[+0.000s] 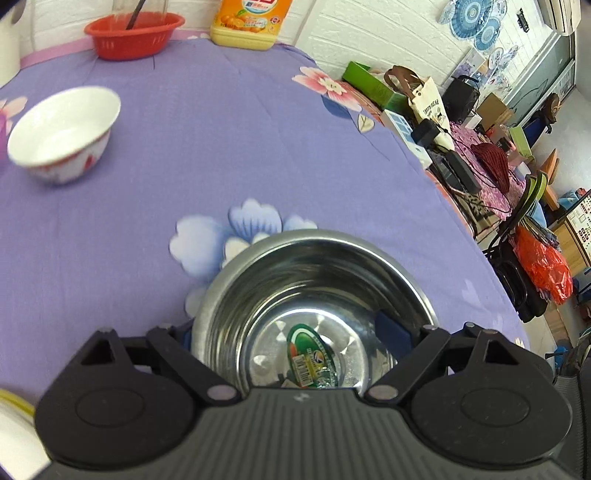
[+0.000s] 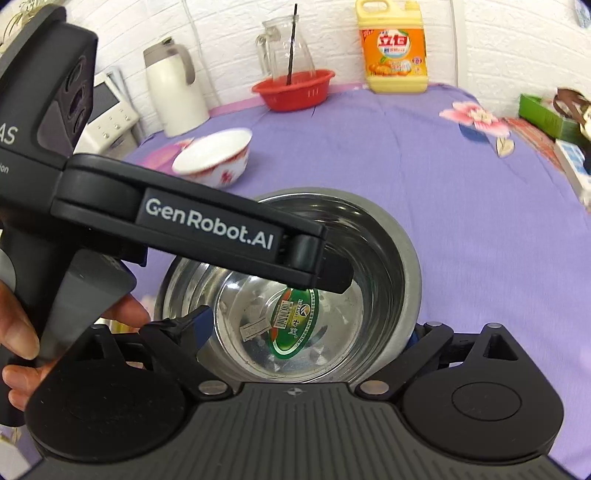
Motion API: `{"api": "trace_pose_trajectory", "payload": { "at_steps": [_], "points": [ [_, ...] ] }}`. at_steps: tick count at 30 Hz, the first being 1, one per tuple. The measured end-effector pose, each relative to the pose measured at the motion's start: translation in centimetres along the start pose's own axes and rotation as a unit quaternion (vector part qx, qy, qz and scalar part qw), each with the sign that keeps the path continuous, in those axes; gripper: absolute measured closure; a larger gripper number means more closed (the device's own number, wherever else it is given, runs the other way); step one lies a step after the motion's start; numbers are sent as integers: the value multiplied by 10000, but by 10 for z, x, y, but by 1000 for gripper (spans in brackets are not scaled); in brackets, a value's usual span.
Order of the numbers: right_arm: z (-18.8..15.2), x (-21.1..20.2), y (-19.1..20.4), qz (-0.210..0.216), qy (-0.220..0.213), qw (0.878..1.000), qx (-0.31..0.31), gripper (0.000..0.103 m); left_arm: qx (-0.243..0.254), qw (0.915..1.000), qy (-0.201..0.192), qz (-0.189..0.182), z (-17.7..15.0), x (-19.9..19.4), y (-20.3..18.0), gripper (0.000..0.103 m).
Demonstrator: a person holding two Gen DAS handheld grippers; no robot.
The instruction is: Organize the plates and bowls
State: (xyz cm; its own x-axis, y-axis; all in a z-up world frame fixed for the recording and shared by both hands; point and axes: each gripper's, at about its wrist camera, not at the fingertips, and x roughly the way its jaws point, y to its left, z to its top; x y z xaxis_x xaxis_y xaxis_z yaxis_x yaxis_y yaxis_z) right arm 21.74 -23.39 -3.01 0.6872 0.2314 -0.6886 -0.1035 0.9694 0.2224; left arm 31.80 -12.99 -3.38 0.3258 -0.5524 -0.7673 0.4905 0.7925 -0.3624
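Left gripper (image 1: 299,332) spread wide, one blue pad outside the near wall and one inside the round stainless steel bowl with a green oval sticker on its floor (image 1: 317,280); whether the pads actually press the wall, cannot tell. Right gripper (image 2: 306,332) also wide open, jaws straddling the same steel bowl's near rim, grip contact likewise unclear. Bowl sits on the purple floral tablecloth (image 1: 221,147), near edge of table. White ceramic bowl with red pattern (image 1: 62,133) stands well apart, further back; red plastic basket (image 1: 133,33) and orange detergent jug (image 1: 251,22) at the far edge. Risk, judged: two grippers crowding one rim, smooth metal could slip or tip if only one pad bites, or the tools could knock each other. Right view alone shows the left tool's body crossing over the bowl, the person's hand (image 2: 22,332), a white thermos jug (image 2: 173,81) and a glass pitcher (image 2: 284,48); left view alone shows the cluttered side table (image 1: 461,147).
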Motion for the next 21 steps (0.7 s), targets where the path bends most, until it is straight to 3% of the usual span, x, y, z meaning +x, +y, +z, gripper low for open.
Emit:
{"api": "trace_pose_trajectory", "payload": {
  "at_steps": [9,19,21],
  "points": [
    [-33,-13,7,116,85,9999,94,0,78,9999,-63,66,-43,-9,-8,14],
    [-38,-11,3,116,23,9999,72,0,256,9986,-316,344,-43,0,-13,15],
    [-39,-14,2,50,23,10000,19,0,273,9980,-376,428,-41,-3,-12,10]
  ]
}}
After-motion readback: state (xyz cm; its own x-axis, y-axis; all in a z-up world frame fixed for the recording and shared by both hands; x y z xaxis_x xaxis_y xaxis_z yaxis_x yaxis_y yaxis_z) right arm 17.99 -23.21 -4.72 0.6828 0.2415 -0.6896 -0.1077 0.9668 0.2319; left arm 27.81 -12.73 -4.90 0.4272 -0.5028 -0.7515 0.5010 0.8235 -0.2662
